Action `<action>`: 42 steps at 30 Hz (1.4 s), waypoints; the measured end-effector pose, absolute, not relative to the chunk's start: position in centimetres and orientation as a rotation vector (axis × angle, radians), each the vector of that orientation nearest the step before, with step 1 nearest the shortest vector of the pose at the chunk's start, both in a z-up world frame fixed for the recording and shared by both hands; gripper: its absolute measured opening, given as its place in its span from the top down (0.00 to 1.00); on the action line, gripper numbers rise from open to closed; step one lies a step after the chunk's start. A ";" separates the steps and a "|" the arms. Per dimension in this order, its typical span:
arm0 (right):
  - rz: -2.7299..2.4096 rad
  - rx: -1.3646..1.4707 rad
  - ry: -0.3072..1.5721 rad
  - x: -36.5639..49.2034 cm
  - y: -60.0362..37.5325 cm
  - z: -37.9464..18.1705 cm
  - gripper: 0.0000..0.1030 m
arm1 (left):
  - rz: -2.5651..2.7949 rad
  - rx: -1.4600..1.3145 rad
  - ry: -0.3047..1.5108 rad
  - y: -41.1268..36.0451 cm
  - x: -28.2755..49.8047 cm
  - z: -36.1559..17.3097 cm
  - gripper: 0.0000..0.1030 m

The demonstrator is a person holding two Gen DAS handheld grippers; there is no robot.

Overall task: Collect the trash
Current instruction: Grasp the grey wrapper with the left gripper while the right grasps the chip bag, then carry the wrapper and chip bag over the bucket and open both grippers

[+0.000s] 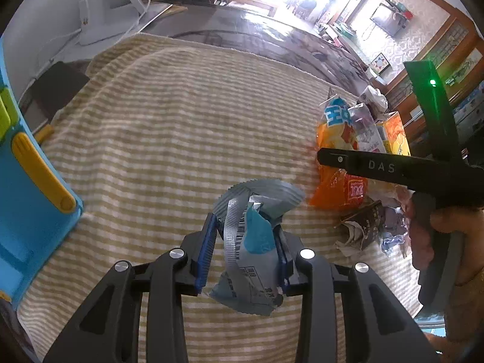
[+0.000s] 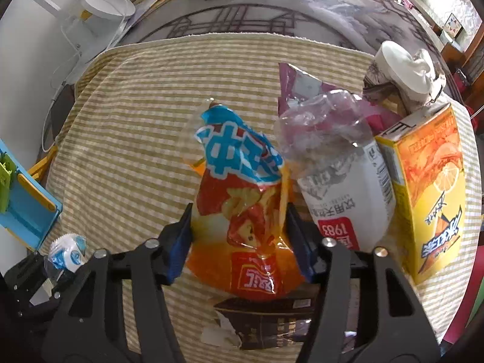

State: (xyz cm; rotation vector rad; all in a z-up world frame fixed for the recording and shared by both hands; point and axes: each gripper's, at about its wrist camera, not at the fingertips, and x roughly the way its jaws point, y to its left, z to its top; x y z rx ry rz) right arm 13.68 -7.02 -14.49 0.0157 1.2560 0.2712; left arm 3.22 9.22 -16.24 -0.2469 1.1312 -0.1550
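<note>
The left claw [image 1: 246, 254] is clenched on a crumpled grey-and-teal wrapper [image 1: 254, 242] held above the striped cloth [image 1: 166, 127]. The right claw [image 2: 240, 236] stands spread around an orange chip bag [image 2: 245, 211], jaws either side and not yet pinching, as far as I can judge. That bag lies straight ahead of the right claw, long axis running away from it, so this hand is nearer; just right of the bag lean a white-labelled bottle [image 2: 348, 199] and a yellow drink carton [image 2: 429, 187], a torn dark box [image 2: 266, 323] lies near it, and beyond the bag the cloth covers a glass-topped surface [image 2: 242, 9] in a cluttered room.
</note>
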 end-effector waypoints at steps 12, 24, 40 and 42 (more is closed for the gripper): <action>0.348 0.106 1.022 9.7 -9.7 -5.2 0.54 | -0.164 -0.216 1.070 8.4 3.8 -14.1 0.68; 0.218 0.056 0.891 3.5 -14.9 -1.5 0.53 | -0.191 -0.162 1.008 4.6 3.5 -10.5 0.68; 0.188 0.131 0.849 -0.3 -23.1 -1.1 0.53 | -0.269 -0.096 0.987 -3.9 1.4 -8.8 0.68; 0.195 0.135 0.843 -0.8 -24.5 -0.9 0.53 | -0.270 -0.079 0.984 -5.5 1.0 -8.5 0.68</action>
